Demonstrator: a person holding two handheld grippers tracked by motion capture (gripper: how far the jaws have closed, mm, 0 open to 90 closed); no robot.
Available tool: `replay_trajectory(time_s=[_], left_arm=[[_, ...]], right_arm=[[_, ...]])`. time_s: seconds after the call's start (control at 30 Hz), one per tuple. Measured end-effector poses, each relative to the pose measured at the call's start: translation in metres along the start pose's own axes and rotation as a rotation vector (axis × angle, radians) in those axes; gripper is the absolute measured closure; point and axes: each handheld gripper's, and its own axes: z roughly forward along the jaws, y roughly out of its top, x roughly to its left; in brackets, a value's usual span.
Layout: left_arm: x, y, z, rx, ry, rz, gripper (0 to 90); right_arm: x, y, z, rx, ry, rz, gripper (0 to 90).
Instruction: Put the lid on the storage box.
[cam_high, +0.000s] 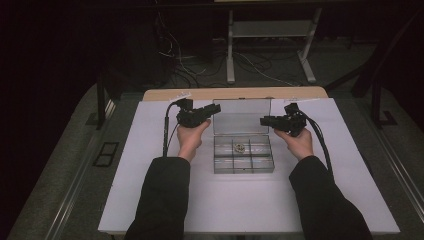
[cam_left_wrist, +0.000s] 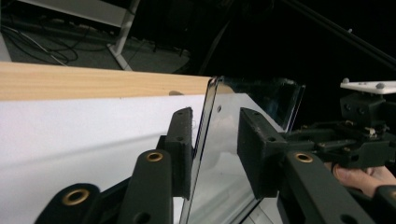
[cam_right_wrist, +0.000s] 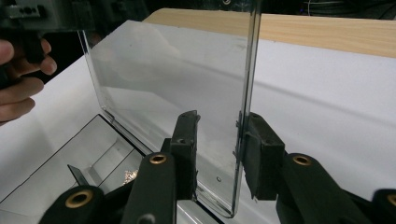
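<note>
A clear plastic compartment box (cam_high: 243, 162) lies at the table's middle with its lid (cam_high: 242, 116) raised upright at the far side. A small metallic piece (cam_high: 240, 147) sits in one far compartment. My left gripper (cam_high: 212, 111) reaches the lid's left edge, and my right gripper (cam_high: 264, 120) reaches its right edge. In the left gripper view the lid (cam_left_wrist: 219, 140) stands between the open jaws of the left gripper (cam_left_wrist: 215, 126), against the left pad and apart from the right pad. In the right gripper view the lid (cam_right_wrist: 173, 70) stands inside the right gripper (cam_right_wrist: 223, 130), against the right pad, with a gap to the left pad.
The box rests on a white sheet (cam_high: 150, 200) over a wooden table whose bare far edge (cam_high: 235, 93) shows behind the lid. Beyond the table are a dark floor, loose cables and a white frame leg (cam_high: 230, 50).
</note>
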Motion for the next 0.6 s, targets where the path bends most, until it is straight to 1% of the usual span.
replay_trajectory(time_s=[0.1, 0.27, 0.37, 0.47, 0.6], left_arm=[[-0.001, 0.001, 0.0, 0.005, 0.011, 0.012, 68.5], [-0.001, 0.0, -0.001, 0.01, 0.012, 0.025, 72.7], [-0.004, 0.0, -0.003, 0.009, 0.013, 0.049, 72.9], [-0.007, -0.002, -0.006, -0.001, 0.002, 0.059, 72.7], [-0.009, -0.003, -0.01, -0.002, -0.005, 0.076, 72.5]], right_arm=[[0.0, 0.0, 0.0, 0.0, 0.0, -0.001, 67.1], [0.001, -0.001, -0.001, 0.0, 0.002, -0.006, 67.0], [0.002, -0.001, -0.002, -0.002, 0.002, -0.01, 66.8], [0.003, -0.003, -0.003, -0.007, 0.004, -0.007, 66.0], [0.005, -0.008, -0.004, 0.002, -0.002, -0.009, 62.6]])
